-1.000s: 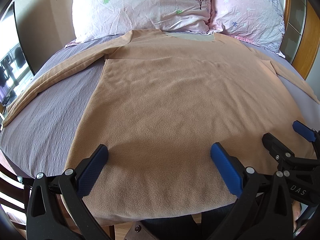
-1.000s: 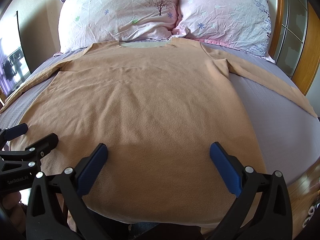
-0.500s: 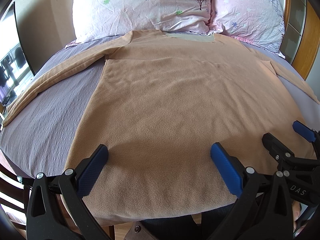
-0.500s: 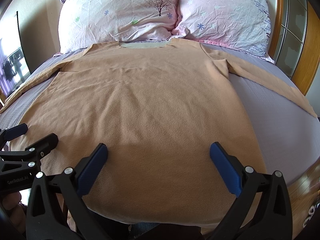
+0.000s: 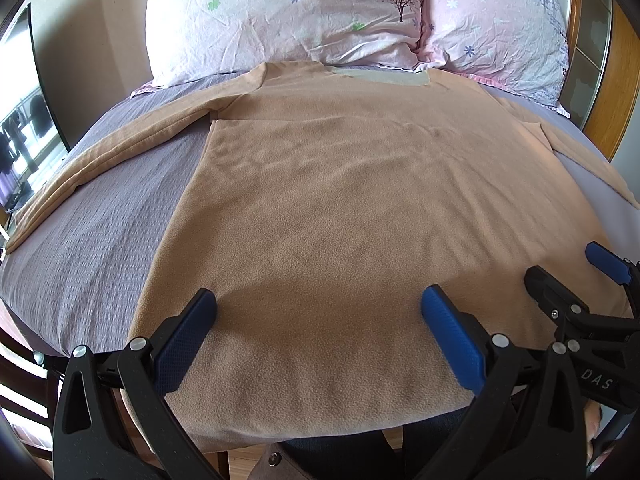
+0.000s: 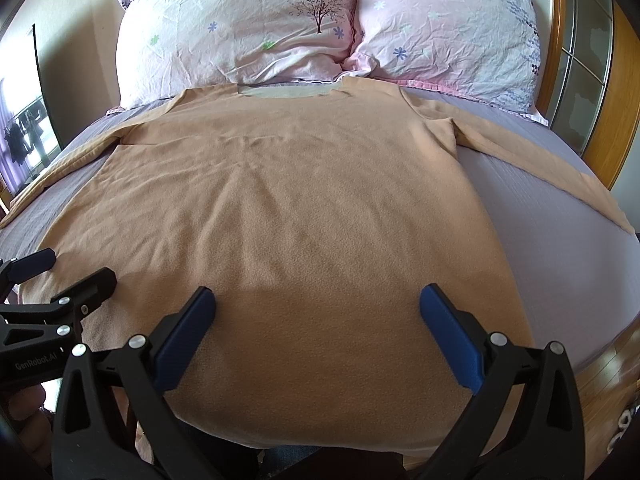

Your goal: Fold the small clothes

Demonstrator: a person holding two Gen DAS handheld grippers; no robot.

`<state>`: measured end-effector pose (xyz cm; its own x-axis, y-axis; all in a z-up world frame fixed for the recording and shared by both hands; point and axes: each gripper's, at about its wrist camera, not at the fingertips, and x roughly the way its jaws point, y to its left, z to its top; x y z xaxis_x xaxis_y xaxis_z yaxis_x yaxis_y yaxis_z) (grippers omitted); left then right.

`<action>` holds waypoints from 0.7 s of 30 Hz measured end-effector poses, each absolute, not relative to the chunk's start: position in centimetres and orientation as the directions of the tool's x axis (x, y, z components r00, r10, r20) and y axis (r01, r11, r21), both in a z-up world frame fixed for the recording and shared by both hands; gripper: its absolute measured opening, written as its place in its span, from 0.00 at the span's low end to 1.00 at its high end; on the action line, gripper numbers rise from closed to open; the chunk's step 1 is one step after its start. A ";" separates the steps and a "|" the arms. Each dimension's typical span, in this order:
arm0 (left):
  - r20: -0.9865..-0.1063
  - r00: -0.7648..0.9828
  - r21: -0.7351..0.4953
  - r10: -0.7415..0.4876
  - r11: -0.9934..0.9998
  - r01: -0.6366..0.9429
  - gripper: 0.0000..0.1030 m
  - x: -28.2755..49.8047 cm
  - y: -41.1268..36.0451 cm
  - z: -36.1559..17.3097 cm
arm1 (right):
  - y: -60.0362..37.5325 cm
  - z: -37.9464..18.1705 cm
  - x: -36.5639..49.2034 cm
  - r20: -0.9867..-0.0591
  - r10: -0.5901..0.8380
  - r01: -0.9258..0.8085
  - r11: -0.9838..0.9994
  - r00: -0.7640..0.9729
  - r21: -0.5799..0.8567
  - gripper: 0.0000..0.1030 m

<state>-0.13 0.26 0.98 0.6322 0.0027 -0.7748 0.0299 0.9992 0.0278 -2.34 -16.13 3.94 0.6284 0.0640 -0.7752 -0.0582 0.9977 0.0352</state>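
A tan long-sleeved fleece shirt (image 5: 352, 208) lies flat on the bed, collar toward the pillows, both sleeves spread out to the sides. It fills the right wrist view (image 6: 288, 208) too. My left gripper (image 5: 318, 308) is open and empty, hovering over the shirt's hem at its left half. My right gripper (image 6: 318, 308) is open and empty over the hem's right half. Each gripper shows at the edge of the other's view: the right gripper (image 5: 568, 276) and the left gripper (image 6: 68, 272).
The shirt lies on a lilac bedsheet (image 5: 96, 232). Two floral pillows (image 6: 248, 28) stand at the head. A wooden headboard frame (image 6: 616, 112) is at the right. The bed's near edge is just below the hem, with wooden floor (image 6: 608, 360) beyond.
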 end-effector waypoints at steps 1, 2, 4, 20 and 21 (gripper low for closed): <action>-0.775 0.631 0.028 0.002 0.999 0.031 0.99 -0.1 0.3 1.0 | -16.2 4.1 -2.2 -0.777 0.065 -0.059 0.998 0.626 0.036 0.98; -0.776 0.631 0.029 0.002 0.999 0.032 0.99 -0.1 0.3 1.0 | -16.2 4.2 -2.0 -0.780 0.068 -0.060 0.997 0.623 0.038 0.98; -0.775 0.632 0.029 0.001 0.999 0.035 0.99 -0.1 0.2 1.0 | -16.9 4.6 -1.8 -0.771 0.112 -0.068 0.994 0.627 0.089 0.98; -0.737 0.660 -0.082 -0.147 0.988 0.129 0.99 0.9 1.4 1.1 | -57.5 3.8 1.8 -0.703 -0.084 0.686 0.331 0.706 0.649 0.62; -0.729 0.664 -0.105 -0.164 0.986 0.128 0.99 1.2 1.7 1.3 | -58.2 3.4 1.9 -0.709 -0.087 0.695 0.310 0.700 0.648 0.57</action>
